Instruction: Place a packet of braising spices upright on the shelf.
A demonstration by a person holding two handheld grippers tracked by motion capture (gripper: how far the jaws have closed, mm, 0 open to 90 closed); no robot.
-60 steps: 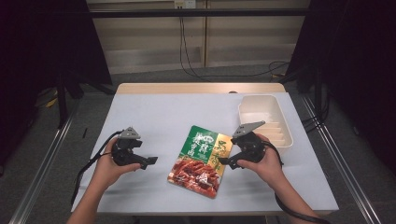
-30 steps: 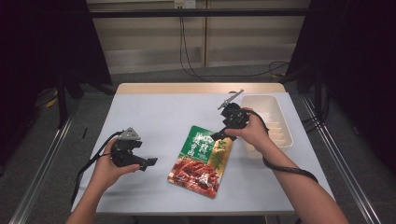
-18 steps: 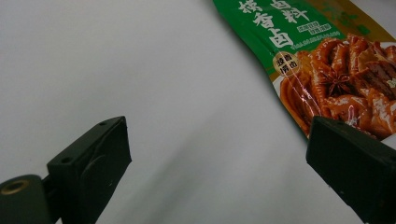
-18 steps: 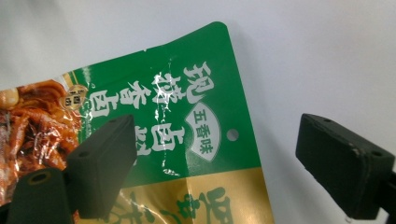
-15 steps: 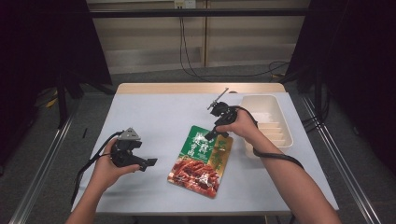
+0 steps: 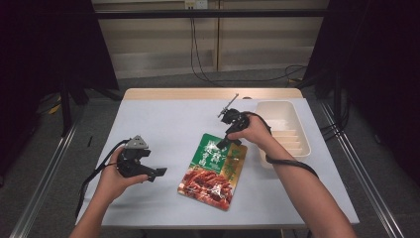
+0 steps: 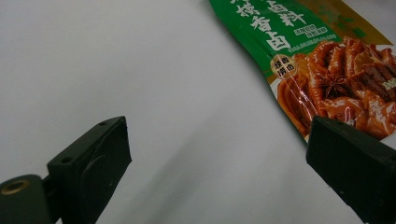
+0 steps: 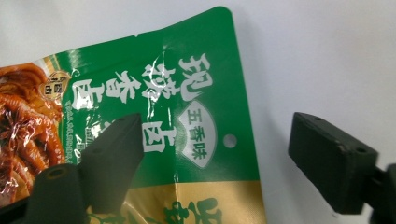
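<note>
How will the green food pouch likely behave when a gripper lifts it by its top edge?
The green food pouch looks like thin, glossy film with creases near the hang hole, so it will probably bend and droop rather than stay flat. Its shiny surface may slip between the right gripper pads. It lies flat on the table, so it should slide, not roll.

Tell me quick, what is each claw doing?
Left gripper: open, holding nothing.
Right gripper: open, jaws just closing around the green packet's top edge, not yet gripping.

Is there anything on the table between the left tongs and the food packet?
No. In the high view, only bare table separates the left tongs from the food packet. The left gripper view agrees.
</note>
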